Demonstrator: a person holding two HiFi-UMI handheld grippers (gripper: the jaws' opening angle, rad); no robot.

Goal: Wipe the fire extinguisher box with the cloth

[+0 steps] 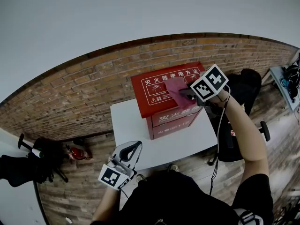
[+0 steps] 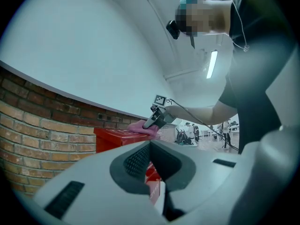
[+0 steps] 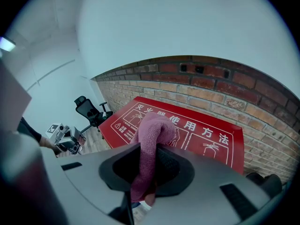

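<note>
Left claw [image 1: 132, 149] noted low at the near-left corner of the white worktop [image 1: 127, 125], held off its edge; in the left gripper view its jaws [image 2: 150, 146] were seen brought together at the tips, nothing gripped between them; the red box and the worktop edge were glimpsed through the slit below the tips.

Brick wall [image 1: 70, 93] recorded behind the worktop, running the full width.

Fire extinguisher box [image 1: 164, 114] found standing on the far-right part of the worktop, against the wall; red, sloped lid printed with white characters and pictogram panels [image 3: 211, 135]; also seen from the side in the left gripper view [image 2: 112, 137].

Pink cloth [image 1: 176, 89] observed lying on the right half of the lid, bunched; in the right gripper view it [image 3: 152, 135] was seen clamped between the jaws, its free end folded over and pressed on the printed panels.

Right claw [image 1: 188, 92] recorded closed on the cloth, set down on the lid's right side with the arm stretched out over the worktop's right edge; seen small from the left gripper view [image 2: 154, 119].

Black office chair [image 1: 244, 84] noted right of the box, on the wooden floor.
</note>
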